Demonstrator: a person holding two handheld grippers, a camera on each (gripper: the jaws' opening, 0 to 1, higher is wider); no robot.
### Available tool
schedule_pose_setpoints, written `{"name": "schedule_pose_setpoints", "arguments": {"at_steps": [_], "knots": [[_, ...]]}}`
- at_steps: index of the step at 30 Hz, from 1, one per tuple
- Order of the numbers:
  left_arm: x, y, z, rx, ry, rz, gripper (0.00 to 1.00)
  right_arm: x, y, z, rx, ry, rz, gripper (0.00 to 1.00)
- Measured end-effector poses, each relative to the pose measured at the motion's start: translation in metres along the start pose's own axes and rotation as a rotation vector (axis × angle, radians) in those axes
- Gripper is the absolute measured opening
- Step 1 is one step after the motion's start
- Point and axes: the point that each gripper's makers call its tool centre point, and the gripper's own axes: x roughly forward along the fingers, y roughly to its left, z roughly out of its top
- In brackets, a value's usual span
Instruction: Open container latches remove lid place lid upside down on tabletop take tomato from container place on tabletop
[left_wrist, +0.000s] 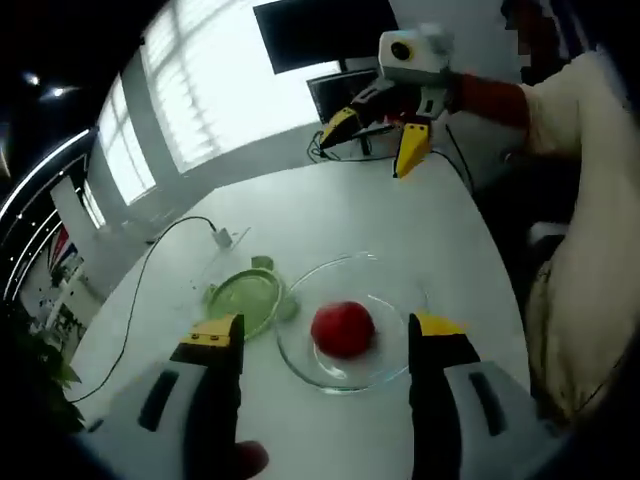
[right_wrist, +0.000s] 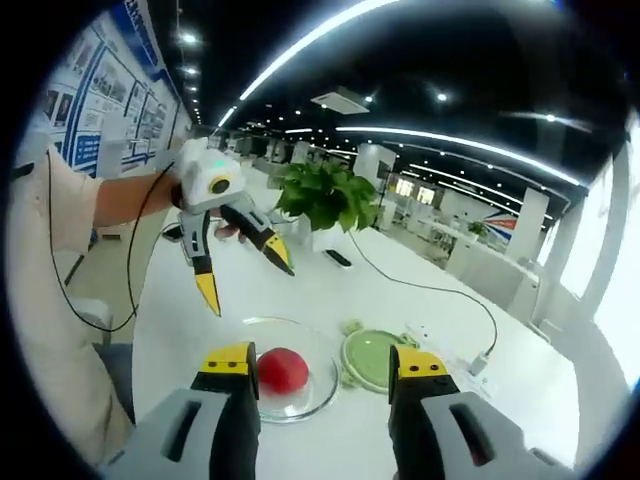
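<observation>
Left gripper view: left gripper (left_wrist: 325, 335) has its jaws spread wide and empty, low over the white table (left_wrist: 380, 215). The tomato (left_wrist: 343, 329) sits in the clear glass container (left_wrist: 352, 322), which lies between the two jaw tips, just beyond them. The green lid (left_wrist: 245, 299) lies flat on the table, touching or just beside the container's left rim; I cannot tell which face is up. A white cable (left_wrist: 160, 258) with a small plug runs across the table's left part, near the lid. The right gripper (left_wrist: 382, 135) hangs in the air over the far table edge, jaws apart, nothing in them; a monitor (left_wrist: 325, 30) stands behind it. Bare table lies open between container and far edge. Right gripper view: right gripper (right_wrist: 325, 365) is also wide and empty. Here the tomato (right_wrist: 283, 370) and container (right_wrist: 285, 375) lie near the left jaw tip, the lid (right_wrist: 372, 360) between the tips toward the right jaw. The left gripper (right_wrist: 245, 265) hovers above the container, jaws spread. A plant (right_wrist: 325, 195) stands beyond, and a dark flat object (right_wrist: 338, 258) lies on the table near it. The table's near-left edge runs close to the container.
</observation>
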Motion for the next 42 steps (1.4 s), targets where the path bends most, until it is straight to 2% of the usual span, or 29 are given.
{"name": "schedule_pose_setpoints", "arguments": {"at_steps": [3,5,10,11,13,16,19,20,21,25,30,32,37,38,42], "knots": [[0.009,-0.015,0.000,0.008,0.053,-0.066,0.63,0.012,0.014,-0.010,-0.033,0.062,0.076,0.46],[0.016,-0.018,-0.006,0.018,0.104,-0.099,0.63,0.022,0.021,-0.013,-0.043,0.087,0.113,0.46],[0.035,-0.016,-0.015,0.019,0.175,-0.163,0.63,0.045,0.037,-0.029,-0.072,0.181,0.217,0.46],[0.037,-0.016,-0.016,0.022,0.182,-0.173,0.63,0.050,0.038,-0.029,-0.082,0.183,0.226,0.46],[0.040,-0.032,-0.011,0.034,0.190,-0.190,0.63,0.057,0.042,-0.032,-0.085,0.199,0.254,0.46],[0.043,-0.040,-0.015,0.049,0.232,-0.203,0.62,0.063,0.052,-0.039,-0.051,0.230,0.331,0.46],[0.048,-0.042,-0.024,0.047,0.271,-0.211,0.62,0.071,0.048,-0.052,-0.127,0.292,0.330,0.46],[0.049,-0.043,-0.026,0.039,0.283,-0.215,0.62,0.073,0.049,-0.054,-0.129,0.298,0.338,0.46],[0.051,-0.035,-0.031,0.040,0.287,-0.221,0.61,0.074,0.049,-0.055,-0.127,0.305,0.347,0.46],[0.057,-0.033,-0.041,0.053,0.336,-0.235,0.61,0.084,0.052,-0.062,-0.108,0.332,0.376,0.46],[0.063,-0.033,-0.039,0.034,0.307,-0.249,0.60,0.094,0.049,-0.072,-0.096,0.346,0.391,0.46],[0.066,-0.025,-0.044,0.017,0.300,-0.264,0.60,0.096,0.049,-0.078,-0.090,0.353,0.396,0.46],[0.072,-0.028,-0.051,-0.003,0.316,-0.271,0.59,0.101,0.046,-0.084,-0.068,0.368,0.412,0.46],[0.072,-0.028,-0.054,-0.007,0.332,-0.275,0.58,0.103,0.046,-0.088,-0.076,0.374,0.414,0.46],[0.075,-0.024,-0.054,-0.001,0.324,-0.287,0.57,0.109,0.049,-0.094,-0.109,0.387,0.403,0.46]]}}
